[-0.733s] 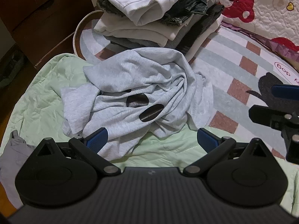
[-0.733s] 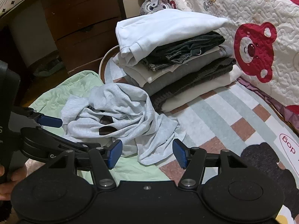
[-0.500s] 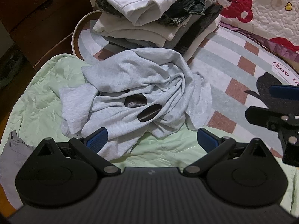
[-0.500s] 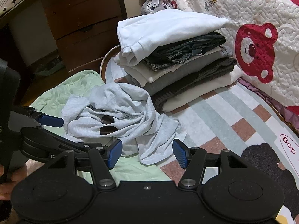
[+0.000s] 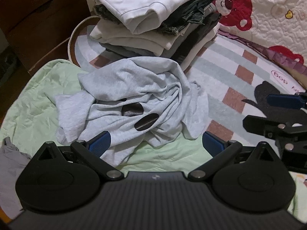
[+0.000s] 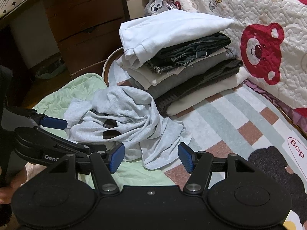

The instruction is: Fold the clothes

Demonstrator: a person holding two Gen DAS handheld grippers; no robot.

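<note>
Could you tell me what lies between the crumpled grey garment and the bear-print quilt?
The stack of folded clothes sits between the grey garment and the quilt, clearest in the right wrist view.

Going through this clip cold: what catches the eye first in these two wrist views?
A crumpled light grey shirt with dark oval patches lies heaped on a pale green sheet, just ahead of both open tongs, left and right. Behind it rises a tall stack of folded clothes, topped by a white garment, beside a red bear quilt.

left wrist: low, near, faces forward | right wrist: alongside, higher | shared: grey shirt (image 5: 134,103), folded stack (image 6: 178,61)
</note>
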